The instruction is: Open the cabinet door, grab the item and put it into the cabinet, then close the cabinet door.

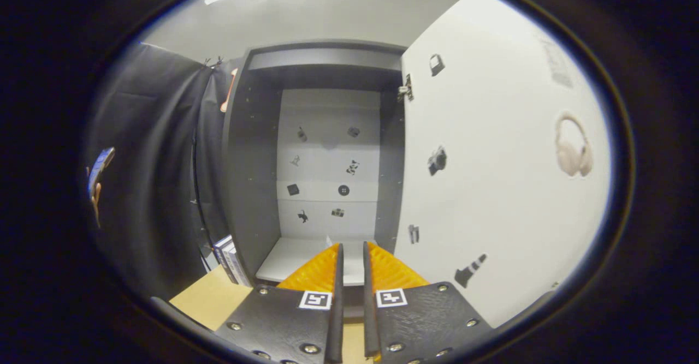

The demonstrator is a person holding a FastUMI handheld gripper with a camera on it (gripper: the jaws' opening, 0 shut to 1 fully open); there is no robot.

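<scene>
- Tool [352,255]: we find its fingers nearly closed, a narrow gap between them, nothing held; it points into the cabinet
- Cabinet [327,162]: open, dark side walls, pale back panel bearing small dark stickers; a pale bottom shelf [289,263] lies just beyond the fingertips
- Door [491,151]: white, swung wide to the right, hinge [405,88] near its top; picture stickers on its inner face
- Counter [210,298]: tan, beneath the fingers
- Item: we cannot tell where it lies

Black cloth wall [158,151], a stack of books [228,257] on tan tabletop [210,298] below it.
</scene>
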